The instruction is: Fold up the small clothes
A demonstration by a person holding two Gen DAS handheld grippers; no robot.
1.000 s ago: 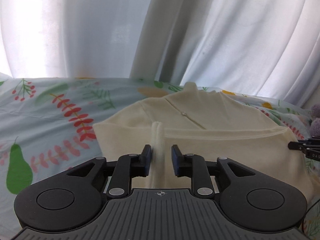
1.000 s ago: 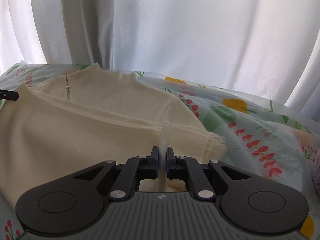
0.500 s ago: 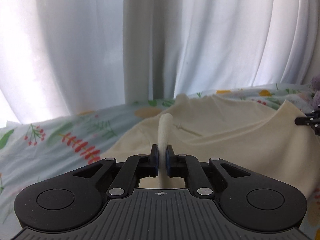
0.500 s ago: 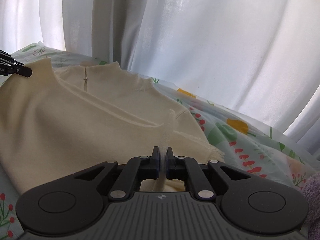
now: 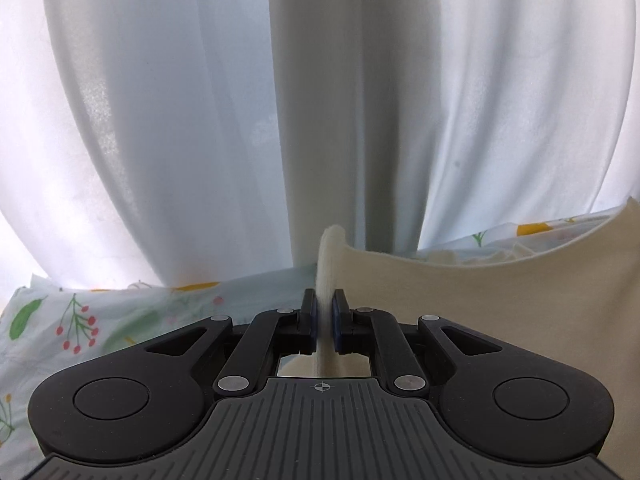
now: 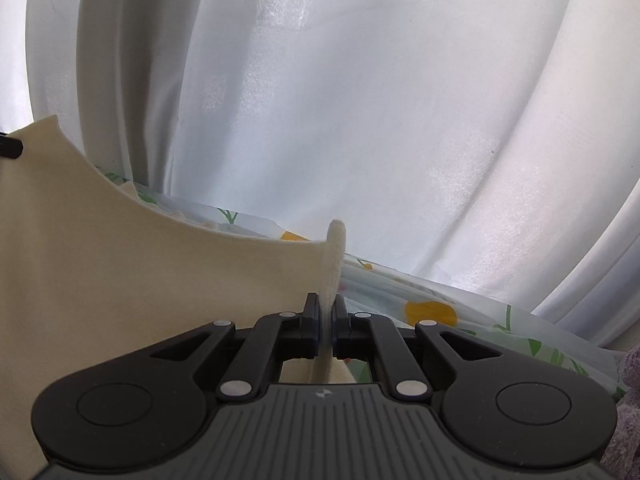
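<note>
A small cream garment is lifted off the bed and stretched between both grippers. My left gripper is shut on its left edge, with a fold of fabric sticking up between the fingers. My right gripper is shut on its right edge, and the cloth spreads away to the left. The top edge sags in a curve between the two grips. The left gripper's tip shows at the far left of the right wrist view. The lower part of the garment is hidden behind the grippers.
A bedsheet printed with leaves, berries and fruit lies under the garment and also shows in the right wrist view. White curtains hang close behind the bed. A purple fluffy item sits at the right edge.
The left gripper closed on the garment's edge. Both grippers rose and lifted the garment off the bed, so the collar and the flat part have dropped out of sight.
</note>
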